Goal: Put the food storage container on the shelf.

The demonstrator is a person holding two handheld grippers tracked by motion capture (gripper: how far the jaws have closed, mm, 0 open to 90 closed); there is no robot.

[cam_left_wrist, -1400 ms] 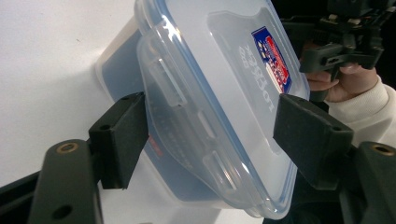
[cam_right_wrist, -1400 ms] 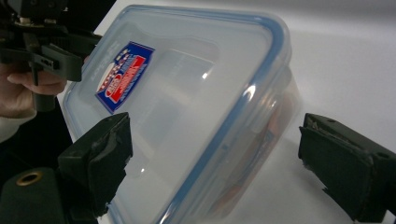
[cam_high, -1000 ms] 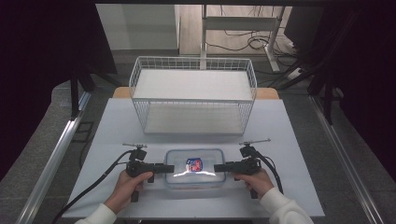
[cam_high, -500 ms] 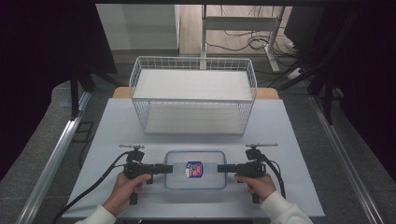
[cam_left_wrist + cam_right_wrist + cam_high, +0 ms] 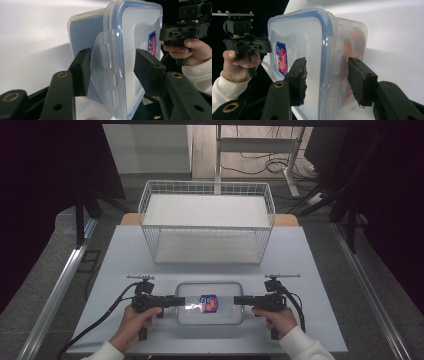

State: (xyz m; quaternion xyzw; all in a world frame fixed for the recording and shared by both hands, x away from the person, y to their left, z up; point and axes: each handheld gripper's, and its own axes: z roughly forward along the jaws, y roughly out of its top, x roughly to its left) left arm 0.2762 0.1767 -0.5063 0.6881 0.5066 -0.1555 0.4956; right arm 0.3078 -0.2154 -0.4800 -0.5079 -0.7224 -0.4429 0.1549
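Note:
A clear plastic container point(image 5: 210, 303) with a blue-rimmed lid and a red and blue label lies flat near the table's front edge. My left gripper point(image 5: 181, 301) is shut on its left end, and in the left gripper view the pads point(image 5: 81, 71) squeeze the container point(image 5: 135, 30) over a latch flap. My right gripper point(image 5: 239, 300) has just been closing on the right end. There its pads point(image 5: 298, 80) clamp the lid and base of the container point(image 5: 312, 37). Something orange shows through the wall.
A white wire basket point(image 5: 207, 220) with two levels stands at the back of the white table point(image 5: 310, 255). Metal rails run along both sides of the table. Dark curtains and a desk frame with cables lie beyond it.
The jaws of both grippers have closed onto the container's two ends. The right hand shifted slightly outward. The container now lies square between the grippers.

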